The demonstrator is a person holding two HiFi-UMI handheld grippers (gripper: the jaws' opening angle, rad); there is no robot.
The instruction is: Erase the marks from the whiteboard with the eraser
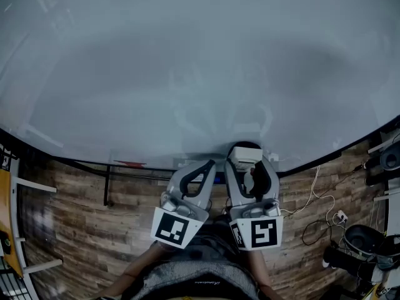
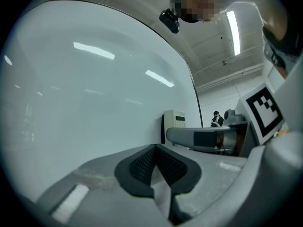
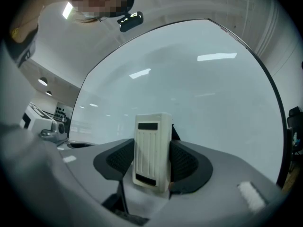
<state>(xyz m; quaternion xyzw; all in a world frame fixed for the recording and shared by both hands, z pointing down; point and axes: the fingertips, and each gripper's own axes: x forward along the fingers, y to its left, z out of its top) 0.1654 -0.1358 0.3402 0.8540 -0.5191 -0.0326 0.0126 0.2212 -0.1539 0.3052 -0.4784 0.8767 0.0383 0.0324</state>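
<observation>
Head view steeply down; gripper views close, all sharing whiteboard (image 1: 187,61).

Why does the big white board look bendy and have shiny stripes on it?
Head view: the wide lens curves the glossy white whiteboard at its edge, and the picture is dim. Both gripper views: fisheye rounding, with ceiling lights mirrored as bright streaks.
</observation>
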